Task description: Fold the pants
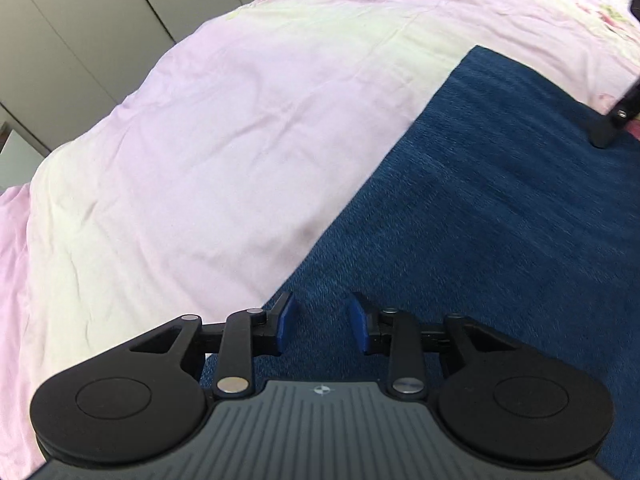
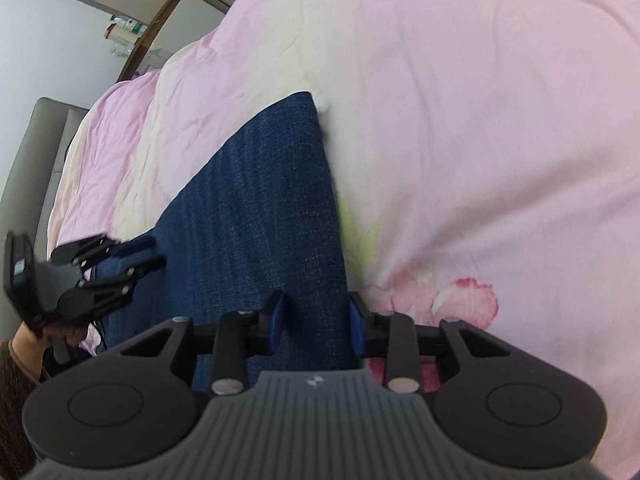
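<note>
Dark blue denim pants [image 2: 256, 208] lie flat on pink floral bedsheet [image 2: 460, 120] for folding. Left gripper [image 1: 322, 322] & right gripper [image 2: 316, 316] straddle opposite edges, fingers apart, nothing grasped yet.

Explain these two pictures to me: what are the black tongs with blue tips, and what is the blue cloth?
No robot: a person holds a hand tool with two fingers in each hand, with a camera on each. One picture looks along the left gripper, the other along the right gripper. Blue denim pants lie flat on a pink bedspread. Both grippers hang over the pants' near end with a gap between the blue pads; nothing looks pinched yet. The right view also shows the left tool in a hand.
</note>
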The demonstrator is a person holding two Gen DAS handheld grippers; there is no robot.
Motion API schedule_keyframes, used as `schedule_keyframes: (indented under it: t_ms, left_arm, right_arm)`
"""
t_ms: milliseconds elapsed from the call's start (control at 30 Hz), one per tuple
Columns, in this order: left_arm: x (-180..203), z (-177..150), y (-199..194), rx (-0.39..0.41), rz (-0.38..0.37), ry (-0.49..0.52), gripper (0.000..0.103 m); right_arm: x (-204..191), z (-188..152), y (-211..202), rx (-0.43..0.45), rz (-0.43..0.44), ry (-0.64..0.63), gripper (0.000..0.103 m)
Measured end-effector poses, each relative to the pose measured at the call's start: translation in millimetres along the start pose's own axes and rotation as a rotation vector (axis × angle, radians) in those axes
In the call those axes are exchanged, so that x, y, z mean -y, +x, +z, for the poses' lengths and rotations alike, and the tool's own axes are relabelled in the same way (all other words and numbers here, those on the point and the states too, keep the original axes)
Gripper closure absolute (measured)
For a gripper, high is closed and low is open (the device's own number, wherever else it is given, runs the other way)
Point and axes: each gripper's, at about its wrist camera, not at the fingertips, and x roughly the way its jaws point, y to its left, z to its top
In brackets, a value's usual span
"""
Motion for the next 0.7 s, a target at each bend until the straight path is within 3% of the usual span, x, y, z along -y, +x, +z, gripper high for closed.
schedule_keyframes:
  t_ms: [133,200,300,467,700]
  left_arm:
    - [5.0,-2.0,-11.4,0.003,0.022,-0.012,0.08]
    - [5.9,-7.7,-25.5,0.004,-0.017,-0.015,0.084]
    - [15.8,-22.0,-51.9,0.011,-0.102,0.021,0.085]
    - [48.4,-56.9,-81.0,-0.035,-0.241,0.167,0.085]
    - [76.1,-81.0,-59.4,-0.081,-0.236,0.198,0.086]
  right_arm:
    - [-7.2,-2.8,-3.8,0.023,0.012,-0.009,0.086]
    - [-9.9,-3.1,-8.5,0.033,0.022,0.002,0.089]
    - [-22.1,-3.6,-20.5,0.056,0.041,-0.002,0.093]
    - [-67.9,-3.8,-40.6,0.069,0.015,-0.061,0.095]
    - [-135.0,-8.5,-58.4,0.107,-0.018,-0.153,0.097]
